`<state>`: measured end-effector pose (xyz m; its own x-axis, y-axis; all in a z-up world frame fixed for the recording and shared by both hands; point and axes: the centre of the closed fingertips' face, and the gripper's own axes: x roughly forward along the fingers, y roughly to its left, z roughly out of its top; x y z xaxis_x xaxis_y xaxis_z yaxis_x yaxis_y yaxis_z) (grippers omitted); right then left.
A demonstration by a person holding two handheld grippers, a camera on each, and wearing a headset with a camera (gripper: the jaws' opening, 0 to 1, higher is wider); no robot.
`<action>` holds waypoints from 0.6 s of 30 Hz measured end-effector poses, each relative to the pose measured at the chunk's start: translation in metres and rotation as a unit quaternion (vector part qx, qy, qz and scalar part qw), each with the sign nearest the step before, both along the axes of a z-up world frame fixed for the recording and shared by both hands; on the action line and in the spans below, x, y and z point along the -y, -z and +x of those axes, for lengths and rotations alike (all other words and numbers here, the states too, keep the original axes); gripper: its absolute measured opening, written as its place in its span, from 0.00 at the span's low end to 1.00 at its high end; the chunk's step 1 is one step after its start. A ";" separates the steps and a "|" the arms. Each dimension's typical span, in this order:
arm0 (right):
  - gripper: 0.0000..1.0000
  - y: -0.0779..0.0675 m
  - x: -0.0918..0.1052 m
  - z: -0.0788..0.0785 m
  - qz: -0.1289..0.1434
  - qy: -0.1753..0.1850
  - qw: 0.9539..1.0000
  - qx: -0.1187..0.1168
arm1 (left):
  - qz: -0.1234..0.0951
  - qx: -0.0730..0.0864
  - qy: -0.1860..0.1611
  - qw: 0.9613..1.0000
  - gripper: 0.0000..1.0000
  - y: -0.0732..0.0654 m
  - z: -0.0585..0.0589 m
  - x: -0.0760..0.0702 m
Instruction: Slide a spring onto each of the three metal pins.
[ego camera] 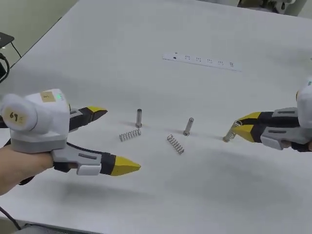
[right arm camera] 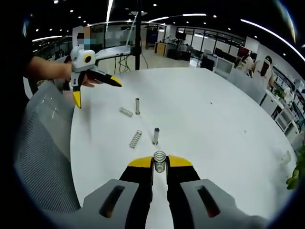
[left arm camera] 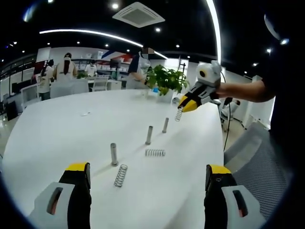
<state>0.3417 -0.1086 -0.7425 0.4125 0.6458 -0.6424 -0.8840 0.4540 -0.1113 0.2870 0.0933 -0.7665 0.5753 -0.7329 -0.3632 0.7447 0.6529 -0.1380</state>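
Two metal pins stand upright mid-table, one (ego camera: 139, 118) on the left and one (ego camera: 188, 126) in the middle. A third pin (left arm camera: 165, 125) stands just beside the spring (ego camera: 230, 132) that my right gripper (ego camera: 237, 127) is shut on, low over the table. In the right gripper view this spring (right arm camera: 159, 161) sits end-on between the yellow jaws. Two loose springs lie flat, one (ego camera: 129, 135) by the left pin and one (ego camera: 175, 144) near the middle pin. My left gripper (ego camera: 117, 140) hovers open to the left of them, holding nothing.
A white power strip (ego camera: 202, 62) lies further back on the white table (ego camera: 146, 44). A grey mesh chair (right arm camera: 43, 157) stands by the table's edge. People and a potted plant (left arm camera: 167, 78) are in the room beyond.
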 end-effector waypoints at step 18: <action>0.07 0.006 0.020 0.035 0.004 0.053 0.999 -0.001 | 0.009 -0.003 -0.005 1.000 0.98 0.004 -0.002 -0.007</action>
<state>0.3766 -0.1284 -0.7485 0.4779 0.6032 -0.6385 -0.8312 0.5457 -0.1066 0.2846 0.1000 -0.7710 0.5811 -0.7200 -0.3794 0.7369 0.6634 -0.1302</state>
